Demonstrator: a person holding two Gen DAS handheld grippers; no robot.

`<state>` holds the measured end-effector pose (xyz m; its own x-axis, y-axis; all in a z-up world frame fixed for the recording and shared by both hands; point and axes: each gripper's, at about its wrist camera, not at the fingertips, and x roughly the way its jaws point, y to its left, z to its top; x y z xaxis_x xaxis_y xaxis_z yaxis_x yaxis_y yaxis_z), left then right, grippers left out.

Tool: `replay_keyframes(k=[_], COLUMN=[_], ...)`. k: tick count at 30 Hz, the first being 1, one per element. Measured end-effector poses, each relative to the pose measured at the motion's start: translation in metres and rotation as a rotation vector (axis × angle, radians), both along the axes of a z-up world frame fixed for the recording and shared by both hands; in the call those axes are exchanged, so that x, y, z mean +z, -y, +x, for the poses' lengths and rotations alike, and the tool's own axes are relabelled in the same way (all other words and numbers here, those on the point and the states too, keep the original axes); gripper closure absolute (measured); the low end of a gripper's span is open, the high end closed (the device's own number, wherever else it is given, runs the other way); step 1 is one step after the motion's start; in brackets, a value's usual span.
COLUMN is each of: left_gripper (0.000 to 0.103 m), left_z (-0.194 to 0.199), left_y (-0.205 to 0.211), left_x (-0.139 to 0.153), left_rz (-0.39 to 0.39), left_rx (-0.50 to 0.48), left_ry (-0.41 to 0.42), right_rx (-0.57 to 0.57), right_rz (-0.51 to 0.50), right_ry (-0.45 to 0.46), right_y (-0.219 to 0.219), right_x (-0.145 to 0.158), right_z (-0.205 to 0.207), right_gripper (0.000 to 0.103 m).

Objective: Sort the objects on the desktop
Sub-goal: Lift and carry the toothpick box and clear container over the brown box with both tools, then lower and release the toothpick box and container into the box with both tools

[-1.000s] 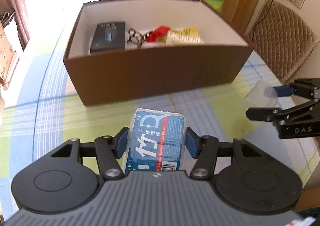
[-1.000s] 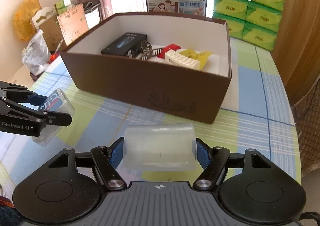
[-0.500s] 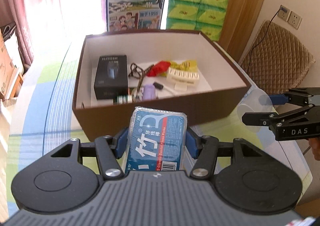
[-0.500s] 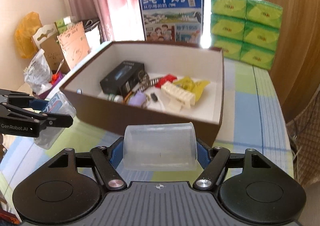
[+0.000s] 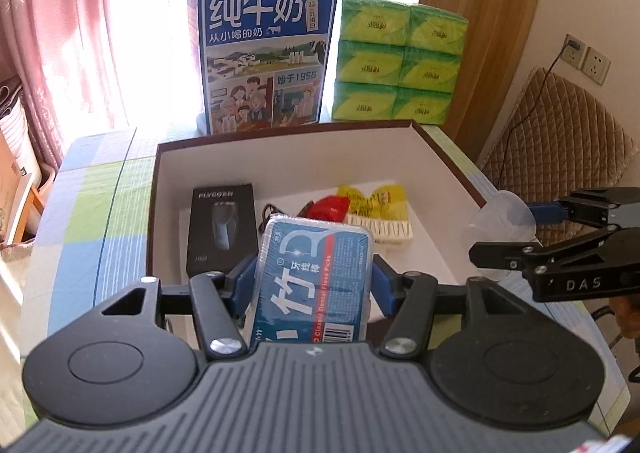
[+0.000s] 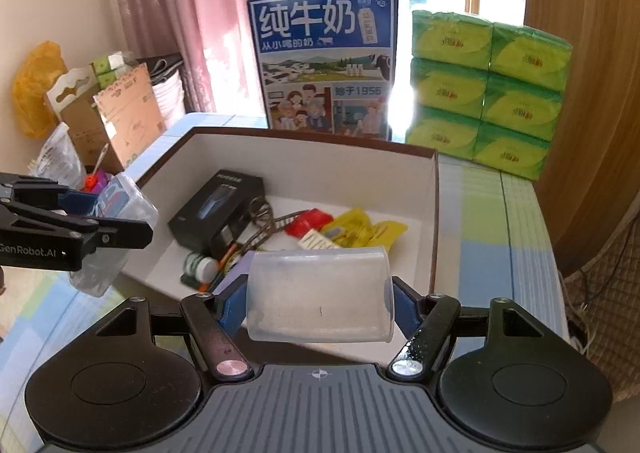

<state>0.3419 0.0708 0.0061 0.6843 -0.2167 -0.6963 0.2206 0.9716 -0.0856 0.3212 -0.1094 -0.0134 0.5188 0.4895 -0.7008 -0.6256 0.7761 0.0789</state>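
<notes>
A: Clear plastic, that cup (image 6: 318,295) lying sideways. Why hold it like that?

B: The right gripper (image 6: 318,303) pinches its sides so it can drop straight into the brown box (image 6: 434,213), which lies just ahead and below.

A: And the left gripper (image 5: 314,285)?

B: Clamped on the floss pick box (image 5: 314,277), held above the box's near edge. The black case (image 5: 222,227) and snack packets (image 5: 374,199) already lie inside, so both loads likely join them

The floss pick box (image 5: 312,281) hides the near centre of the brown box (image 5: 444,157) floor. The translucent cup (image 6: 320,295) conceals the brown box's near wall. Small items (image 6: 204,267) beside the black shaver box (image 6: 216,213) are unidentifiable.
</notes>
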Motion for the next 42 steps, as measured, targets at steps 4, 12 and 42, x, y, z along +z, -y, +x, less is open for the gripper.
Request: replay_keyframes(k=[4,12,42], left_gripper=[0.049,0.049,0.049], left_z=[0.024,0.063,0.102], left_y=[0.003,0.012,0.039], left_x=[-0.007,-0.029,-0.081], left_rz=[-0.001,0.004,0.018], left_rx=[-0.01,-0.027,-0.071], left_ry=[-0.028,-0.092,-0.221], right_rx=[-0.004,0.036,0.38], right_rz=[-0.028,-0.128,-0.51], right_ry=[-0.005,-0.026,0.036], right_y=[-0.009,-0.029,-0.062], right_x=[-0.006,-0.031,-0.086], right_z=[0.019,0.046,0.081], right_gripper=[0.034,0.034,0.013])
